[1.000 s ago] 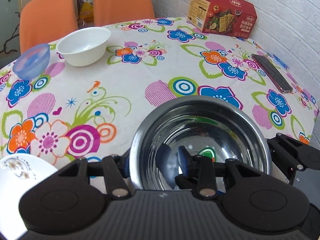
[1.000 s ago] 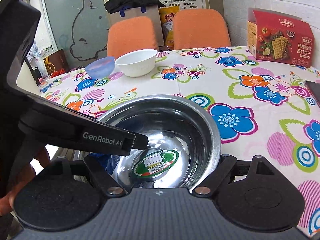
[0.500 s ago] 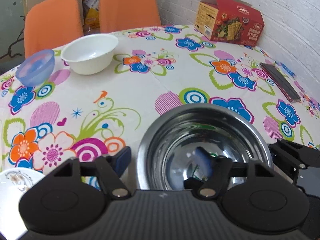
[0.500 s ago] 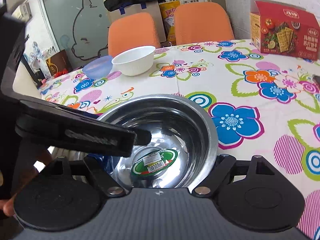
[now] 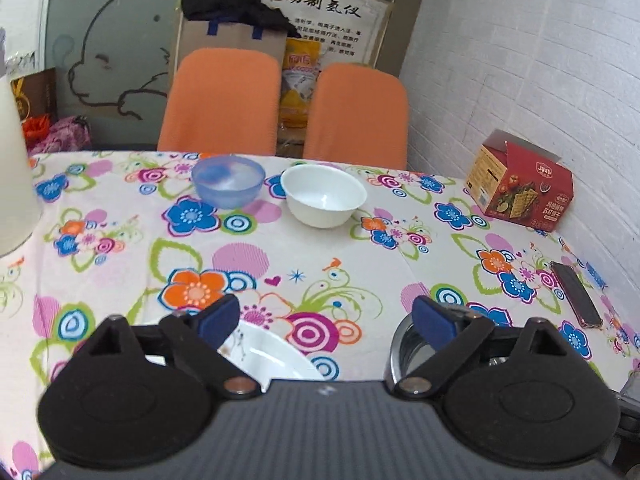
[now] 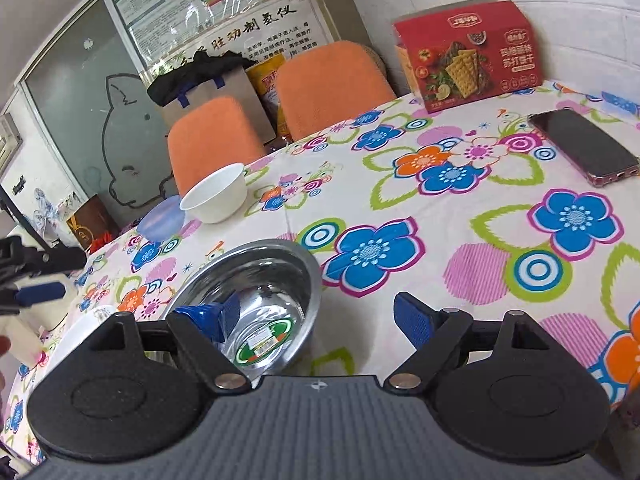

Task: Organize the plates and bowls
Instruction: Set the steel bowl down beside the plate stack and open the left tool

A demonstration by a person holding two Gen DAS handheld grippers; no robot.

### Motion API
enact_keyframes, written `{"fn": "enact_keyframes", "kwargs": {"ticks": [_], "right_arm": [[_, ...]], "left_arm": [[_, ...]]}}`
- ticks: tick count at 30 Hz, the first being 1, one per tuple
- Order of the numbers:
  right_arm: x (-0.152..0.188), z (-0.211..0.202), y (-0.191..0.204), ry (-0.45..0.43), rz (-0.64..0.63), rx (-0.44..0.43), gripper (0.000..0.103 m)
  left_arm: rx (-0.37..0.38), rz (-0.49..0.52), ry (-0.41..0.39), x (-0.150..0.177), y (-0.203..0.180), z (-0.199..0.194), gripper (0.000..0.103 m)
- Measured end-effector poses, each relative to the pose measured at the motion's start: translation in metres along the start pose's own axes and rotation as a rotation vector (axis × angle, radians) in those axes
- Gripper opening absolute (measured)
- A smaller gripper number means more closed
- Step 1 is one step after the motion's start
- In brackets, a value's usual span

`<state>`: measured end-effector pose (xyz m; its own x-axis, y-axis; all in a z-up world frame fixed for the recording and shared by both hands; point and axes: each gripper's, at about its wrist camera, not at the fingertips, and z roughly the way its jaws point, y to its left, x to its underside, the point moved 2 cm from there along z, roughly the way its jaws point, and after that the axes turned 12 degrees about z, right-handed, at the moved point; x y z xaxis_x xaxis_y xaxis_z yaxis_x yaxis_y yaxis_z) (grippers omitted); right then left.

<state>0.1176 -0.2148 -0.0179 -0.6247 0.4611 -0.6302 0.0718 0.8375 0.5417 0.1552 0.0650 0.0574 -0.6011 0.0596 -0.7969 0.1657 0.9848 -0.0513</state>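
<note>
A steel bowl with a green sticker inside sits on the floral table. My right gripper is open just above its near right rim, with the left fingertip over the bowl and the right one outside. My left gripper is open and holds nothing; it hovers between a white patterned plate and the steel bowl's rim. Farther back stand a white bowl and a blue translucent bowl, side by side. The right wrist view shows that white bowl and blue bowl too.
A red cracker box stands by the brick wall at the right, with a phone lying nearer. Two orange chairs are behind the table. A tall white object stands at the table's left edge.
My left gripper opened, let go of the steel bowl's rim, and rose away to the left over the plate. The right gripper tilted and drew back from the bowl.
</note>
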Motion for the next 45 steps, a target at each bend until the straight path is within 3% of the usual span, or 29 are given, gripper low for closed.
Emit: {"fn": "enact_keyframes", "kwargs": {"ticks": [11, 15, 23, 28, 35, 40, 45], "right_arm": [[-0.007, 0.010, 0.053, 0.020, -0.170, -0.029, 0.071], [-0.015, 0.007, 0.079, -0.021, -0.311, -0.055, 0.071], [-0.004, 0.015, 0.101, -0.047, -0.437, -0.164, 0.071], [0.020, 0.019, 0.112, 0.057, -0.537, -0.133, 0.071], [0.003, 0.002, 0.124, 0.093, -0.503, -0.038, 0.071], [-0.014, -0.038, 0.145, -0.022, -0.544, -0.151, 0.071], [-0.039, -0.086, 0.184, -0.251, -0.606, -0.229, 0.071]], "left_arm": [[0.040, -0.102, 0.096, 0.019, 0.033, 0.012, 0.094], [0.029, -0.119, 0.080, 0.017, 0.045, 0.009, 0.094], [0.011, -0.112, 0.065, 0.018, 0.056, 0.004, 0.094], [-0.009, -0.085, 0.059, 0.021, 0.055, 0.002, 0.094], [-0.022, -0.054, 0.023, 0.022, 0.054, -0.015, 0.094], [-0.022, -0.046, 0.002, 0.023, 0.055, -0.028, 0.094], [-0.026, -0.044, -0.010, 0.022, 0.058, -0.035, 0.094]]}}
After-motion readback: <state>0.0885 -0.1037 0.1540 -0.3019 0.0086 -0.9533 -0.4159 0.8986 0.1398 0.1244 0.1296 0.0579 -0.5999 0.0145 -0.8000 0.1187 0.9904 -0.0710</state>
